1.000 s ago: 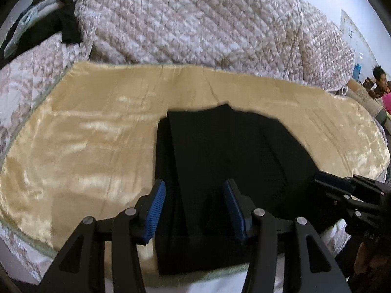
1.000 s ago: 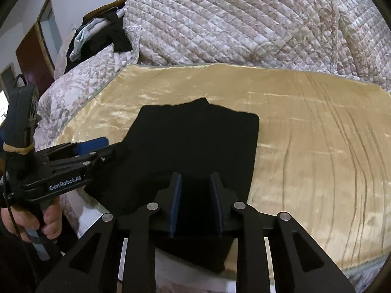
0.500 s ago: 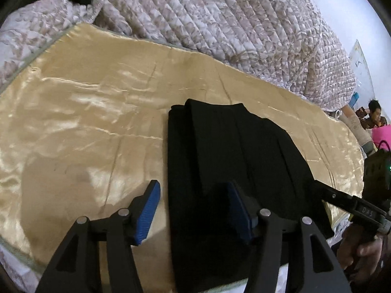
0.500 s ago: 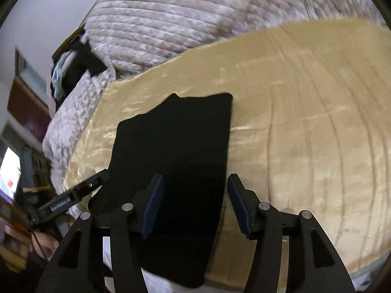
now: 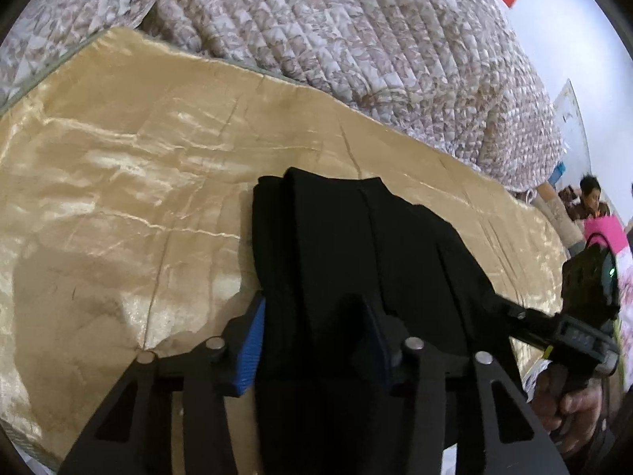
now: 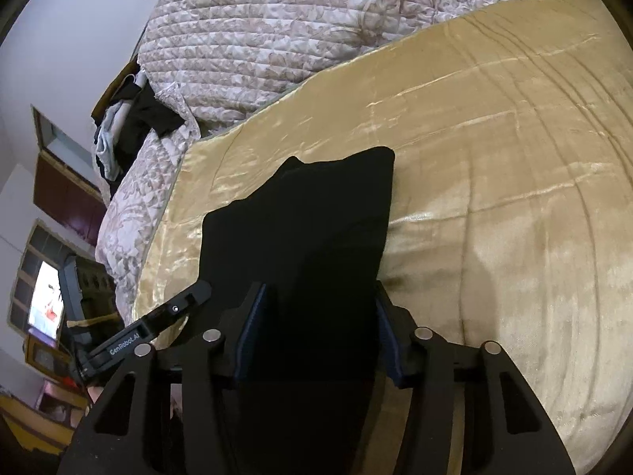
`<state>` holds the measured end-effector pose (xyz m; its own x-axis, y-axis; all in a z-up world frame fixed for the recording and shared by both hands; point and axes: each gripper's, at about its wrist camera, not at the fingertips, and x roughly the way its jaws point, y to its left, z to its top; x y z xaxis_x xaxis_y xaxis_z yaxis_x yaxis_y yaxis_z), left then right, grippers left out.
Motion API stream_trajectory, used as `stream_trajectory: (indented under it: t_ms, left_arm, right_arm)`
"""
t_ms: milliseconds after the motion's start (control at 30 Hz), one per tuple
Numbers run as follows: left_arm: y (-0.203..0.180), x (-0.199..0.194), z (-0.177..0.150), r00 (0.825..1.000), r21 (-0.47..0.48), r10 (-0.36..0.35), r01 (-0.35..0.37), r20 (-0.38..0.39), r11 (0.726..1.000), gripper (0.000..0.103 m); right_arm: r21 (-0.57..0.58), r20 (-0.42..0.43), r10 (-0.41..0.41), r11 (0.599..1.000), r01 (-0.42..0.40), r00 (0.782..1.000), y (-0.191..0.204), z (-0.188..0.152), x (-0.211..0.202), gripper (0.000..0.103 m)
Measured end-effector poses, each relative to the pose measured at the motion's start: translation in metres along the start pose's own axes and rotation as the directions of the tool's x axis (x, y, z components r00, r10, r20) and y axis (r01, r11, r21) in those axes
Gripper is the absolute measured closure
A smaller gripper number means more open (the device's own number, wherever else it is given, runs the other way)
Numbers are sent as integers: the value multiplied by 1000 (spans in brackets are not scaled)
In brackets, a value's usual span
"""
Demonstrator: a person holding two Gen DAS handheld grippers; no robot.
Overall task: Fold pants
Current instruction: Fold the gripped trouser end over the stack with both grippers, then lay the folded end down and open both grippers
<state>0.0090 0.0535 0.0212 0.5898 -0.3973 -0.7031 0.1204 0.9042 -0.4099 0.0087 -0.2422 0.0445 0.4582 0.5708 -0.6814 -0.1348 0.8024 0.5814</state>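
Observation:
The black pants (image 5: 356, 261) lie folded into a compact stack on the gold satin sheet (image 5: 118, 182). My left gripper (image 5: 312, 336) is open, its blue pads astride the near left edge of the stack. My right gripper (image 6: 316, 328) is open too, its jaws astride the near right end of the pants (image 6: 316, 229). Each gripper shows in the other's view: the right one (image 5: 561, 328) at the right, the left one (image 6: 158, 328) at the lower left. The cloth between the jaws is too dark to tell contact.
A quilted beige blanket (image 5: 356, 31) is heaped along the far side of the bed. Dark clothes (image 6: 130, 126) lie piled on it at the left. A person (image 5: 591, 198) sits far right. Gold sheet (image 6: 514, 158) stretches to the right of the pants.
The right gripper has opened from nearly shut to wide. Both grippers have moved forward and lower over the near edge of the pants, which now reach between the jaws.

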Motion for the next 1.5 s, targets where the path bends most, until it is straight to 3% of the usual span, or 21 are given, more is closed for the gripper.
stream_trajectory:
  t_ms: [33,200,300,633,833,1067,1267,1367,1500]
  left_arm:
    - [2,1,2,1000,-20,-2,3,2,1000,63]
    - [-6,-9,7,1000,-20,2,-1,30,1000,80]
    - [-11,-20,14,998,-27,-25,27,50,999,86]
    - [-23,-23,64,996,50,-40,36,79,998,87]
    - [-12,-4,110,995,72,12,-20,102,997,87]
    - [3,30,132,988,112,97,-111,119,988,86]
    - [26,56,121,963,87,260,-265,63,960,82]
    - [32,46,118,960,54,270,-274,68,960,83]
    - [12,17,105,958,67,253,-263,132,962,83]
  right_arm:
    - [1,-1,-5,1000,5,1000,0,-1,0,64]
    - [14,6,-12,1000,12,1000,3,-6,-8,84]
    - [17,21,10,1000,-10,1000,9,-4,-17,87]
    - [-31,55,56,998,-54,997,43,41,-16,87]
    - [-54,48,52,997,-49,998,48,92,17,87]
    - [-97,34,37,995,-33,999,47,126,59,87]
    - [-78,5,-108,991,108,994,12,126,84,76]
    - [-104,59,-178,977,184,982,13,125,67,75]
    - [-220,137,-225,943,251,965,43,108,43,75]
